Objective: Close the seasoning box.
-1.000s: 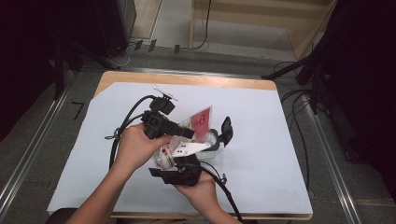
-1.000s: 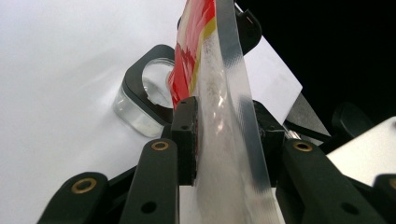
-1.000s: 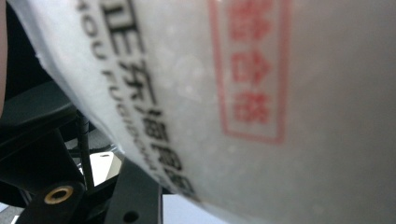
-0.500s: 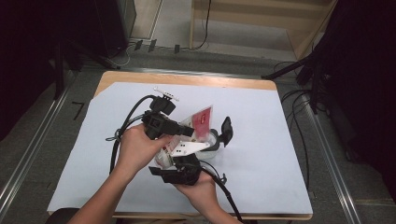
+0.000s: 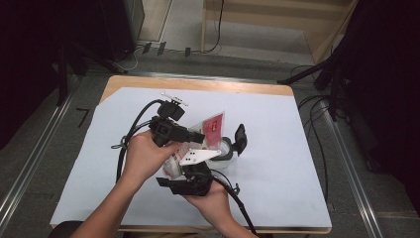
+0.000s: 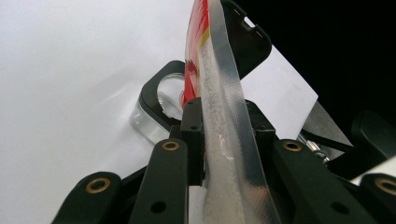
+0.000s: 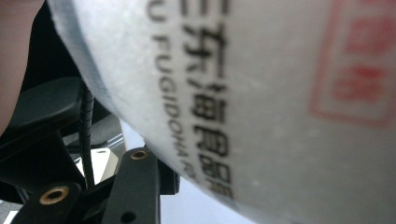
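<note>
A red and clear bag [image 5: 212, 127] with white grains inside is tilted over a clear glass cup [image 5: 221, 153] near the middle of the table. My left gripper [image 5: 200, 136] is shut on the bag, and its jaws have just been closing a little tighter. In the left gripper view, the jaws [image 6: 222, 121] pinch the bag [image 6: 224, 79], with the cup [image 6: 149, 122] beyond. My right gripper [image 5: 230, 146] comes up from below and is shut on the cup. Its jaws have just eased slightly with the cup still between them. In the right gripper view, the printed bag [image 7: 261, 93] hangs very close.
A white sheet [image 5: 297, 148] covers the wooden table [image 5: 198, 83]. Black cables [image 5: 130, 134] trail from both grippers across the left and front of the sheet. Metal rails [image 5: 29, 158] run along the table's sides, and dark equipment [image 5: 376, 99] stands to the right.
</note>
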Action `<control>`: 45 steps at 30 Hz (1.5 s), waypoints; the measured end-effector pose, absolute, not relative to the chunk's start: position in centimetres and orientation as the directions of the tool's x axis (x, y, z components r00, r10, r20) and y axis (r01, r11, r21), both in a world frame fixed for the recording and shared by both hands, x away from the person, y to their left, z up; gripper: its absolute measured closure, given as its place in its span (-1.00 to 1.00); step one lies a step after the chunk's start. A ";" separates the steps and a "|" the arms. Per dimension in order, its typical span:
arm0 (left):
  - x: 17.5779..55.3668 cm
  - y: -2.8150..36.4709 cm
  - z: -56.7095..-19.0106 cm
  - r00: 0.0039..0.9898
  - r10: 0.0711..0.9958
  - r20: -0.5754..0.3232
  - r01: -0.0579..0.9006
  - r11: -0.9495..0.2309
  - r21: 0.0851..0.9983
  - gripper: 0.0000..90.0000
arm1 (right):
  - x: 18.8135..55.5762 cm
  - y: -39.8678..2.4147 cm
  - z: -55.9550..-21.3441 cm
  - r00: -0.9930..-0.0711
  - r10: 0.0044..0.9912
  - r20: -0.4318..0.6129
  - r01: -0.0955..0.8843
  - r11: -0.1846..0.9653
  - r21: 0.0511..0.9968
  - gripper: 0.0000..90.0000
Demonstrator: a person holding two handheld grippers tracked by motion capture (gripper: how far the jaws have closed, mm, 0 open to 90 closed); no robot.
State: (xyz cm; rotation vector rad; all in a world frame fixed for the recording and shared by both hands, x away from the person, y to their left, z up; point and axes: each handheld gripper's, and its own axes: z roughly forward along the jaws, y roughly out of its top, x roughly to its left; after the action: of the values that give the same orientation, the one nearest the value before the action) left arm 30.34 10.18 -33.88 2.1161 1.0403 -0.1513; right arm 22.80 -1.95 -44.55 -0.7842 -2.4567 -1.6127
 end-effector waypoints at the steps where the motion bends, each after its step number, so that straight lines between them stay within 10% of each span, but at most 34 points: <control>1: 30.4 10.2 -33.9 0.659 0.632 -0.408 0.721 -0.378 0.580 0.67 | 22.8 -1.9 -44.5 -0.863 0.367 0.348 0.466 0.312 0.828 0.31; 45: 30.1 9.9 -33.9 0.680 0.620 -0.392 0.700 -0.390 0.598 0.68 | 22.6 -2.1 -44.4 -0.874 0.358 0.329 0.448 0.325 0.833 0.37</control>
State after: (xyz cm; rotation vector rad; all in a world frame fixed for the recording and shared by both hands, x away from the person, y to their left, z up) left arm 30.06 9.89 -33.87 2.1206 1.0109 -0.1336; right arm 22.60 -2.13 -44.39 -0.7582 -2.4872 -1.6070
